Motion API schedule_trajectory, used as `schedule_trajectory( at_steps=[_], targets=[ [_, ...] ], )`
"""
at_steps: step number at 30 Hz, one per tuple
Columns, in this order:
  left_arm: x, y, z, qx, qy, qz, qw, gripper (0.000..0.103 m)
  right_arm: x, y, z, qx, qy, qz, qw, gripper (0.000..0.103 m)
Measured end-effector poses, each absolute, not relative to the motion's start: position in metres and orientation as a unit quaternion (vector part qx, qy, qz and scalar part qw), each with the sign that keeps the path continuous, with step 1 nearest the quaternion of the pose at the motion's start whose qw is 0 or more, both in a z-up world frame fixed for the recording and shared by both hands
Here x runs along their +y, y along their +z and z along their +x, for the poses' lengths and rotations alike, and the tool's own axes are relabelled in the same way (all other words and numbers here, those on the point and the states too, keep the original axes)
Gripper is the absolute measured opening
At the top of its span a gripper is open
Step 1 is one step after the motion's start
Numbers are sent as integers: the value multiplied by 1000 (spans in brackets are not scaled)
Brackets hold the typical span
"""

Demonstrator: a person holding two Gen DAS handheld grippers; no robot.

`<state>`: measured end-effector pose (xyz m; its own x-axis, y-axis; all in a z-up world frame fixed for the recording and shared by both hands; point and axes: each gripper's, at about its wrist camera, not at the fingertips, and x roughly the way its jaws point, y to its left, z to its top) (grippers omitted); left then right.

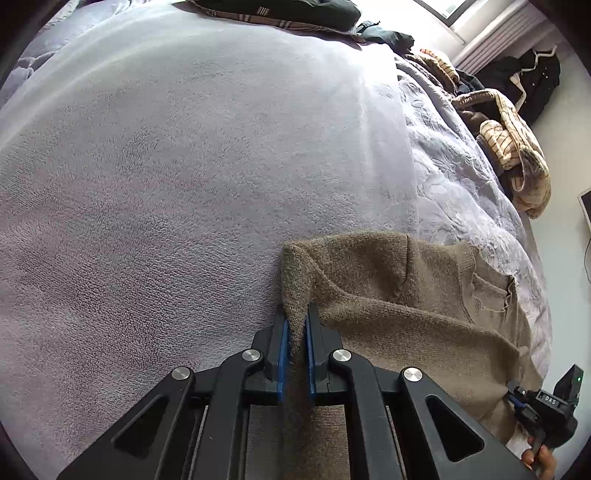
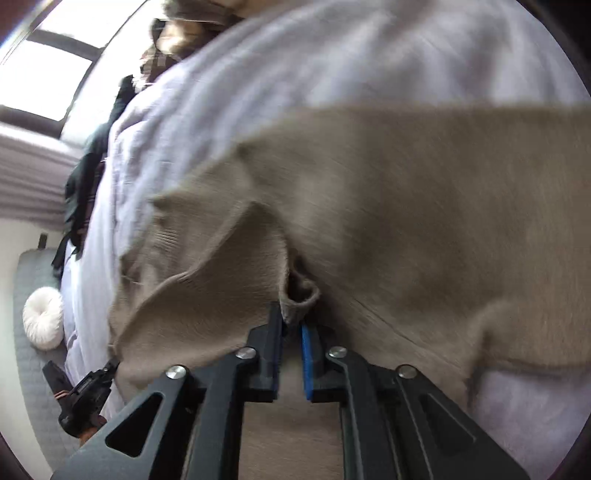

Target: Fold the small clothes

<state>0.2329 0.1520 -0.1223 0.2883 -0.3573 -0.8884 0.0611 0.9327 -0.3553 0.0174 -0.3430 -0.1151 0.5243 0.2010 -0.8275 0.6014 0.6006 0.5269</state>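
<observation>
bedroom, window (image 1: 439, 9) at far wall. bed (image 1: 166, 177) under lilac fleece blanket, heap of striped clothes (image 1: 513, 144) at far edge. one tan knit sweater (image 1: 399, 295) lies on near part of bed. two tongs: left tongs (image 1: 295, 328) clamped on sweater corner; right tongs (image 2: 293, 325) pinch sweater fold, view blurred.

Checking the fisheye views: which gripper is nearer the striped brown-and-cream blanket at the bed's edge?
Right. The striped brown-and-cream blanket lies on the right gripper's side; the left gripper holds the tan knit sweater further away.
</observation>
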Motion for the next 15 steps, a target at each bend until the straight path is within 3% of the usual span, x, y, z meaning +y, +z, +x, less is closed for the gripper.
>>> schedule_trajectory(
  at_steps=[2,4,5,13,14,15],
  targets=[
    [150,-119,234,589,-128,-123,789,10,-349,-118,0,450,-135,468,749,27],
    [149,-112,232,595,-128,-111,785,10,-345,-111,-6,435,-119,494,743,66],
    [150,-110,231,597,-130,-107,784,10,-341,-108,-8,427,-100,505,743,72],
    [156,-98,191,613,-140,-61,775,10,-236,-136,32,465,56,555,688,73],
    [157,-98,187,614,-136,-55,775,10,-223,-140,40,467,64,557,683,71],
    [159,-97,182,616,-128,-49,776,10,-211,-142,48,468,68,556,683,56]
  ],
)
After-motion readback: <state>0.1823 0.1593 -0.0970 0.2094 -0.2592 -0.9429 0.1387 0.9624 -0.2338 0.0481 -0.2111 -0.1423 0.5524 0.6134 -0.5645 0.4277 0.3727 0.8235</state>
